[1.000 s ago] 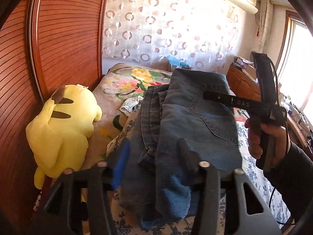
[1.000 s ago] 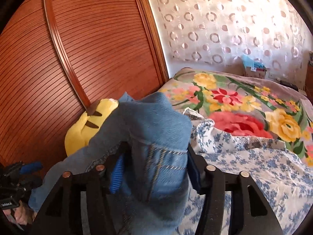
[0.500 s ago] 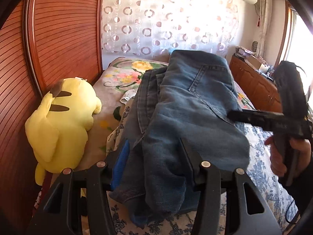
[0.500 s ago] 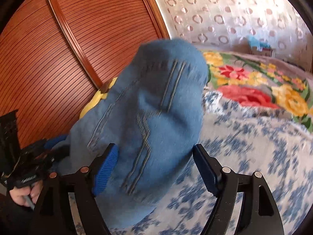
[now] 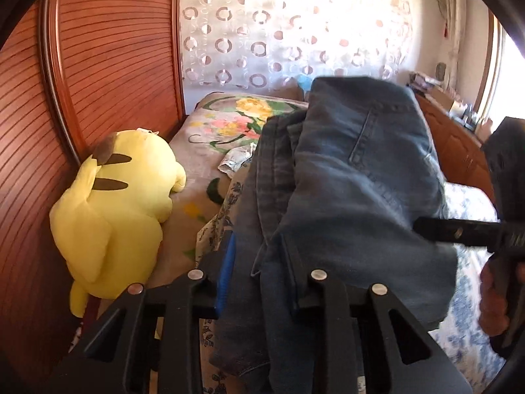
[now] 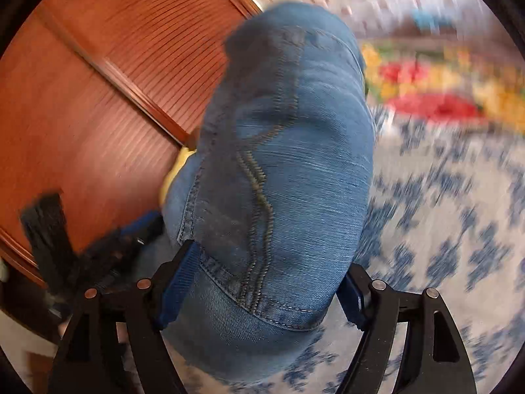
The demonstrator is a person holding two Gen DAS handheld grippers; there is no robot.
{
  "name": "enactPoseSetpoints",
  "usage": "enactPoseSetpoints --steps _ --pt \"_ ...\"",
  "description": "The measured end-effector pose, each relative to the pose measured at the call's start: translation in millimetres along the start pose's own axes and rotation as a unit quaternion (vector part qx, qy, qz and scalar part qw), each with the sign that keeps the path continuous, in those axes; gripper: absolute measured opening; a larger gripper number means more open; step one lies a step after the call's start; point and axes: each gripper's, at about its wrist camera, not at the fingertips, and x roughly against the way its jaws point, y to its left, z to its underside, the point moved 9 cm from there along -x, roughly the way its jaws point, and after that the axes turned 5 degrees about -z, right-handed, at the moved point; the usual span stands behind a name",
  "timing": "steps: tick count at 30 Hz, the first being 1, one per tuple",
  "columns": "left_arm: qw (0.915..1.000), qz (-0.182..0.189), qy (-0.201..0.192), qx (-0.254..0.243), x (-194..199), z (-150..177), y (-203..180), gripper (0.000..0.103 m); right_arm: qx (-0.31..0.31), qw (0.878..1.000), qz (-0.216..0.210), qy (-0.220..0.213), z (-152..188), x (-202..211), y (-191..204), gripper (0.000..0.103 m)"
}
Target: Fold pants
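Note:
The blue denim pants point(image 5: 354, 177) lie bunched in thick folds over the flowered bedsheet point(image 5: 472, 207). My left gripper point(image 5: 259, 266) has its jaws closing on the near fold, and the denim is pinched between the blue pad and the black finger. In the right wrist view a rounded bundle of the pants point(image 6: 282, 170) fills the gap of my right gripper point(image 6: 262, 295), whose jaws stand wide around it. One black finger point(image 5: 459, 233) of the right gripper reaches across the denim, with a hand point(image 5: 492, 295) on its grip. The left gripper point(image 6: 108, 252) shows blurred at lower left.
A yellow plush toy point(image 5: 115, 216) rests against the ribbed wooden wardrobe point(image 5: 98, 82) on the left. A floral blanket point(image 5: 236, 121) covers the far end of the bed below a curtain with rings point(image 5: 279, 32). A wooden dresser point(image 5: 459, 144) stands on the right.
The left jaws have narrowed on the denim and sunk a little. The right jaws have widened around the bundle, and that gripper has rolled and moved lower right in the left view.

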Motion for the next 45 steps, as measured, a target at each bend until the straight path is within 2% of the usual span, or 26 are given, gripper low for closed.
enactPoseSetpoints --steps 4,8,15,16,19,22,24,28,31,37,41,45 --pt "0.9996 0.018 -0.015 0.014 19 -3 -4 0.031 0.027 1.000 0.013 -0.001 -6 4 -3 0.080" --pt "0.9989 0.040 -0.023 -0.006 35 -1 -26 0.031 0.055 0.998 0.037 -0.005 -10 16 -6 0.080" --pt "0.9959 0.078 -0.025 -0.038 45 3 -67 0.031 0.144 0.984 0.092 -0.051 -33 51 9 0.079" --pt "0.9956 0.080 -0.023 -0.042 43 4 -71 0.031 0.156 0.981 0.097 -0.060 -38 54 12 0.072" --pt "0.9965 0.065 -0.012 -0.052 30 8 -73 0.031 0.183 0.976 0.087 -0.076 -43 56 27 0.061" --pt "0.9972 0.059 -0.005 -0.046 20 11 -67 0.031 0.201 0.971 0.107 -0.067 -53 35 17 0.047" --pt "0.9974 0.058 0.002 -0.042 13 13 -63 0.032 0.193 0.972 0.120 -0.059 -60 18 3 0.047" --pt "0.9973 0.060 0.004 -0.041 7 12 -62 0.033 0.159 0.981 0.108 -0.033 -64 -10 -25 0.047" --pt "0.9973 0.059 0.004 -0.045 6 11 -65 0.033 0.148 0.983 0.106 -0.025 -62 -26 -35 0.048" --pt "0.9972 0.060 0.007 -0.044 8 11 -65 0.035 0.145 0.982 0.117 -0.035 -67 -17 -31 0.048" --pt "0.9983 0.043 0.003 -0.040 10 7 -60 0.051 0.148 0.981 0.117 -0.051 -64 5 -12 0.048" --pt "0.9982 0.046 0.001 -0.038 14 6 -57 0.058 0.147 0.983 0.094 -0.061 -42 24 4 0.048"
